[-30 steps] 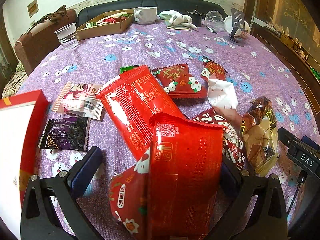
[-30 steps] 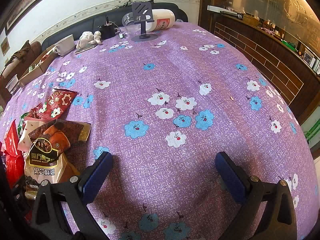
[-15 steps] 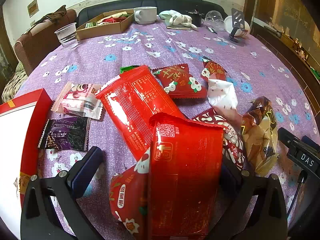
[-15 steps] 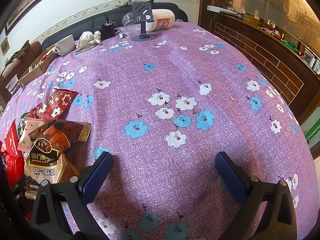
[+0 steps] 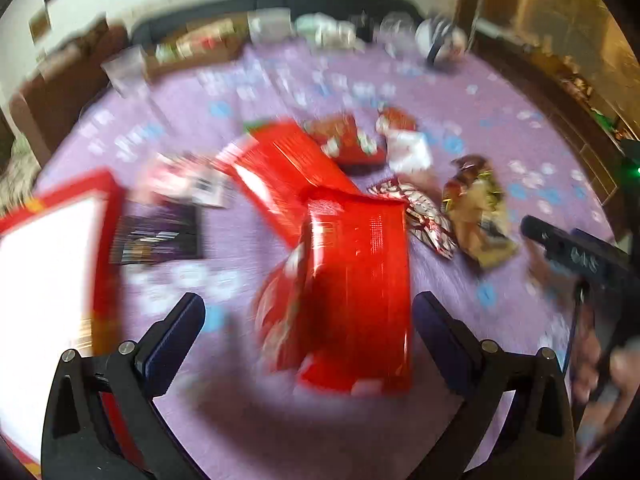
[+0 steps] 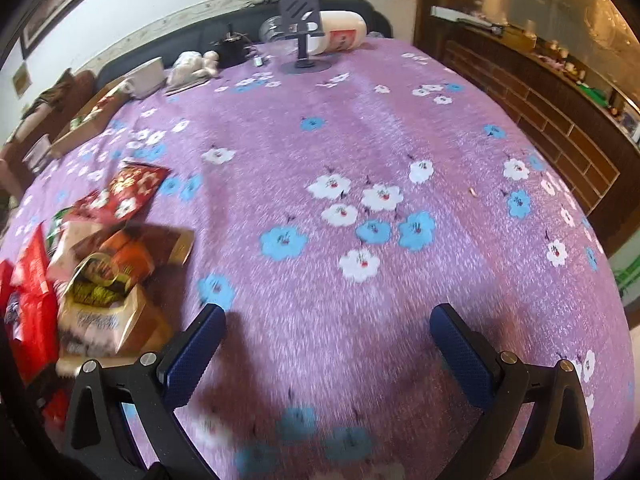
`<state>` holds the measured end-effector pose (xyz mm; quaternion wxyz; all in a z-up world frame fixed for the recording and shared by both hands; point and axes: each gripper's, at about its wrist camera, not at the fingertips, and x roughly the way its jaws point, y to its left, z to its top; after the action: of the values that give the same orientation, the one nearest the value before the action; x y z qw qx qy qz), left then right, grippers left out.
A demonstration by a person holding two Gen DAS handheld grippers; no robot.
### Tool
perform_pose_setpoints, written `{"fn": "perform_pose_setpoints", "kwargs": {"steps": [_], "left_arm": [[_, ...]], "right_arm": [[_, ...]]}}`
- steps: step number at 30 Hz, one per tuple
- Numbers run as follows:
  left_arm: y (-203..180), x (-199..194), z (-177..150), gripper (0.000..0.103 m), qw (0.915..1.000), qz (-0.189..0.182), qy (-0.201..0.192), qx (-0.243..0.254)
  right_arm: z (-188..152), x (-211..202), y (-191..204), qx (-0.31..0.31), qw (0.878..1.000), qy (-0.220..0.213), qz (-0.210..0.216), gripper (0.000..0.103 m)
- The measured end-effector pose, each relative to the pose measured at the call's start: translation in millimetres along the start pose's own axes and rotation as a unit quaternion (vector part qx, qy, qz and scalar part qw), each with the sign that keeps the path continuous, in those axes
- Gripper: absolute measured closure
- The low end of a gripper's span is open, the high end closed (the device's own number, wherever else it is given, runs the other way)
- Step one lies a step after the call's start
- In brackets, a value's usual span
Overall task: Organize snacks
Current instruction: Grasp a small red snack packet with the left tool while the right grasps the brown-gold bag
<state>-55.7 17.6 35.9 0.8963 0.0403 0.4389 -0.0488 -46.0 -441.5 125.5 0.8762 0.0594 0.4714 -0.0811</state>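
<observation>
The left wrist view is blurred by motion. My left gripper (image 5: 310, 338) is open, its fingers wide apart. A big red snack packet (image 5: 356, 292) lies on the purple cloth between them, touching neither pad as far as I can tell. Beyond it lie a long red packet (image 5: 280, 176), a dark purple packet (image 5: 160, 232), a red flowered packet (image 5: 344, 140) and a tan-brown packet (image 5: 476, 216). A red box with a white inside (image 5: 52, 264) stands at the left. My right gripper (image 6: 324, 344) is open over bare cloth, with the tan-brown packet (image 6: 108, 296) to its left.
A cardboard box (image 5: 200, 44), a plastic cup (image 5: 124, 72), a white mug (image 6: 144, 76) and a black phone stand (image 6: 302, 40) sit at the table's far side. The other tool's black body (image 5: 576, 254) and a hand (image 5: 600, 380) are at the right. A wooden cabinet (image 6: 560, 128) borders the table's right edge.
The left view has pulled back fast and blurred; the big red packet's near end now shows and more of the red box is in view. The right view shifted slightly.
</observation>
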Motion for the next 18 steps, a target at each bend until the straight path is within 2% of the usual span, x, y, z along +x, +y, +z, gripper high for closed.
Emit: {"fn": "perform_pose_setpoints", "kwargs": {"steps": [2,4,6,8,10,11,13,14,18], "left_arm": [[13,-25,-12,0.000,0.9984,0.032,-0.041,0.022],[29,-40,-21,0.000,0.9959,0.056,-0.064,0.031],[51,-45,-25,0.000,0.9936,0.084,-0.072,0.023],[63,-41,-25,0.000,0.9939,0.092,-0.059,0.016],[67,-38,-25,0.000,0.9955,0.084,-0.043,0.007],[66,-38,-25,0.000,0.9969,0.068,-0.039,0.006],[61,-42,-29,0.000,0.9982,0.048,-0.036,0.011],[56,-43,-29,0.000,0.9984,0.041,-0.035,0.017],[37,-38,-25,0.000,0.9984,0.025,-0.034,0.038]], "right_arm": [[-7,-16,-11,0.032,0.998,-0.031,0.036,0.001],[-9,-33,-16,0.052,0.993,-0.060,0.089,0.002],[-7,-42,-13,0.058,0.988,-0.070,0.124,0.001],[0,-42,3,0.047,0.986,-0.058,0.146,0.002],[7,-36,23,0.034,0.987,-0.048,0.149,0.002],[10,-33,35,0.026,0.988,-0.045,0.143,0.002],[14,-20,55,0.008,0.992,-0.028,0.126,0.005],[15,-12,63,0.004,0.992,-0.015,0.125,0.010],[12,3,65,0.028,0.985,-0.008,0.170,0.020]]}}
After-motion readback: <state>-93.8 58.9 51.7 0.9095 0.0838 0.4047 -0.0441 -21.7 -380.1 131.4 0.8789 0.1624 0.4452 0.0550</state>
